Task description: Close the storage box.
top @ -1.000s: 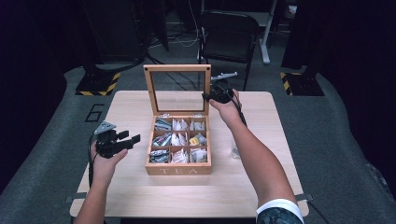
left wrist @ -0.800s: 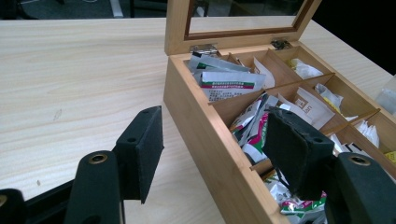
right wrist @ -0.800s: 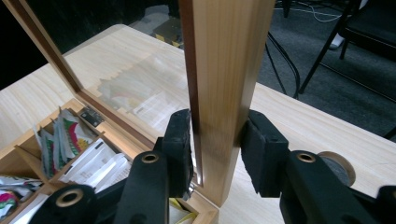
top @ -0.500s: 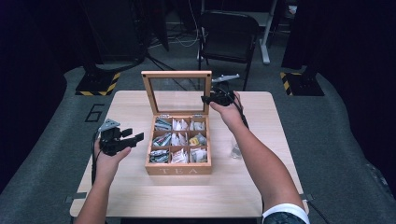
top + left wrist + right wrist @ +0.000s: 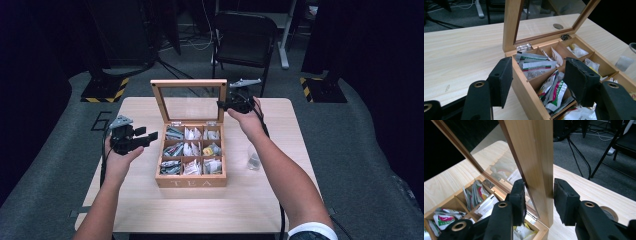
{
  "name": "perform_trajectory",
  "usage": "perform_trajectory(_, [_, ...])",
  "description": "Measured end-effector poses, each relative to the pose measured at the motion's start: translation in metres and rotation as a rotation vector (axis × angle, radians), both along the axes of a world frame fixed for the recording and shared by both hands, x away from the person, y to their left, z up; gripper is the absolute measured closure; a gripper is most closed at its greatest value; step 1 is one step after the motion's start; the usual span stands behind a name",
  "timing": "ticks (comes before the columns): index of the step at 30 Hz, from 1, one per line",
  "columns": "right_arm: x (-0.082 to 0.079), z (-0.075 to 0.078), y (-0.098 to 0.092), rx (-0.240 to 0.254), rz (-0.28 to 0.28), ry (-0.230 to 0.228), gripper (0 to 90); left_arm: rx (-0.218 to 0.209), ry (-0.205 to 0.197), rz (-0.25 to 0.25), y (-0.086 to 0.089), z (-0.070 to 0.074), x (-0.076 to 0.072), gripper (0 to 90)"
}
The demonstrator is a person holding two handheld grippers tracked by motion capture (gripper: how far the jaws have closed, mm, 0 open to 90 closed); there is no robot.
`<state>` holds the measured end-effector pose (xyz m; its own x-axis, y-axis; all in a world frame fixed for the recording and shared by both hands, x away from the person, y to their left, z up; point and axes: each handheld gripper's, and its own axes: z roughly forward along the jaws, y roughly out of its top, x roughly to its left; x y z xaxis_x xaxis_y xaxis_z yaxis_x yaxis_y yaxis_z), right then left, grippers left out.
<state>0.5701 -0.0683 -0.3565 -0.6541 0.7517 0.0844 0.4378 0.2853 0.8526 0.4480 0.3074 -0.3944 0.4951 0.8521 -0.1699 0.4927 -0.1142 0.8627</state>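
Note:
A wooden tea box (image 5: 190, 182) marked TEA stands mid-table, its compartments full of tea bags (image 5: 189, 150). Its glass-paned lid (image 5: 189, 83) stands upright. My right gripper (image 5: 223, 104) is shut on the lid's right frame post (image 5: 536, 157). Both pads touch the post, and the jaws have just been closing on it. My left gripper (image 5: 150, 137) hovers open just left of the box with nothing between its jaws, which have just been closing a little. In the left gripper view the box wall (image 5: 524, 95) and tea bags (image 5: 536, 66) lie close ahead of that gripper (image 5: 539, 67).
A small clear glass (image 5: 253, 157) stands on the table (image 5: 200, 215) right of the box, under my right forearm. A black chair (image 5: 245, 30) and stand bases with cables sit beyond the far table edge.
My left gripper has risen and drifted toward the box. The lid's top edge sits slightly lower in the high view, and the right gripper has barely shifted with it.

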Motion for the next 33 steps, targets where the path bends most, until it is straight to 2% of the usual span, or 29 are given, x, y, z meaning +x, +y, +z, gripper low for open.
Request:
perform_trajectory(5, [-0.004,0.003,0.001,-0.023,0.008,-0.002,61.5,0.007,-0.005,-0.012,-0.001,0.01,0.006,41.0])
perform_trajectory(11, [-0.007,0.002,-0.001,0.005,0.007,0.006,60.3,0.008,-0.018,-0.018,-0.006,0.021,0.018,42.4])
perform_trajectory(13, [-0.008,0.001,-0.003,0.018,0.008,0.009,59.9,0.019,-0.03,-0.017,-0.009,0.025,0.022,43.8])
perform_trajectory(18, [-0.01,0.001,-0.003,0.011,0.017,0.006,59.8,0.022,-0.033,-0.025,-0.015,0.036,0.033,44.5])
perform_trajectory(21, [-0.012,0.001,-0.003,0.011,0.016,0.002,59.8,0.043,-0.041,-0.028,-0.018,0.043,0.037,44.2])
perform_trajectory(28, [-0.015,-0.001,-0.004,0.018,0.022,0.004,59.3,0.048,-0.056,-0.007,-0.022,0.057,0.046,44.5])
perform_trajectory(31, [-0.015,-0.001,-0.004,0.02,0.027,0.0,59.2,0.069,-0.06,-0.004,-0.023,0.06,0.048,46.2])
perform_trajectory(33, [-0.016,-0.002,-0.005,0.027,0.024,0.003,59.0,0.09,-0.079,0.007,-0.024,0.062,0.051,47.2])
